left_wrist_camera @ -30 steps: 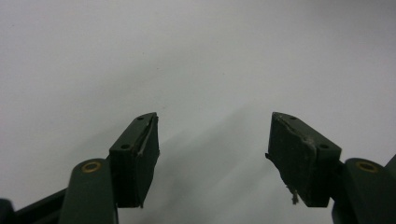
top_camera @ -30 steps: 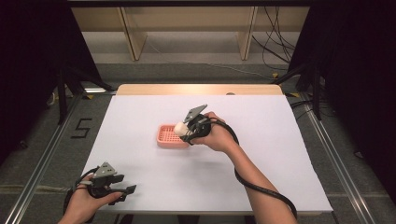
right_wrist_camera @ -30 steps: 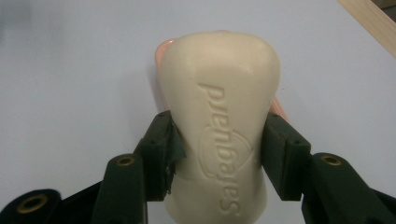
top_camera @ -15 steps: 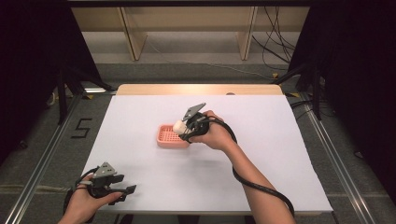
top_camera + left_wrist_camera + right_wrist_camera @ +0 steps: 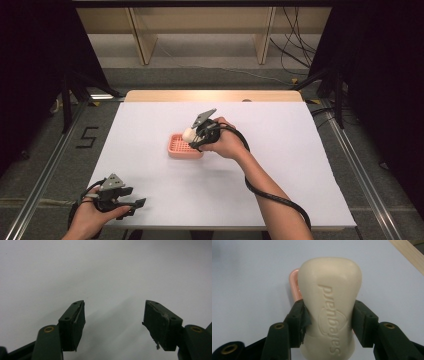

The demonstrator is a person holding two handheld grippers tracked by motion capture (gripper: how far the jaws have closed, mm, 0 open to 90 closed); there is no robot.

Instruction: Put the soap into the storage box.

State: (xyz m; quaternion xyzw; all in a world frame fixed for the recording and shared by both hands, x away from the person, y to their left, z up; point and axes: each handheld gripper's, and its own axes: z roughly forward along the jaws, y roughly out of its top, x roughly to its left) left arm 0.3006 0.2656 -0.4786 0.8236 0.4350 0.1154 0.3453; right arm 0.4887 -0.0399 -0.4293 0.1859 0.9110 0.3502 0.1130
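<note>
The right gripper [image 5: 329,322] is clamping a cream soap bar [image 5: 329,302], whose stamped lettering is reading clearly in the right gripper view; the high view is placing it above the pink dish [image 5: 181,146] at mid-worktop [image 5: 300,165]; the left gripper [image 5: 113,325] is resting wide open at the near-left corner; dark curtains are flanking the white worktop.

The soap bar [image 5: 329,305] looks smooth and waxy; behind it the pink tray [image 5: 184,146] is glossy plastic, on a matt white table [image 5: 300,165].
</note>
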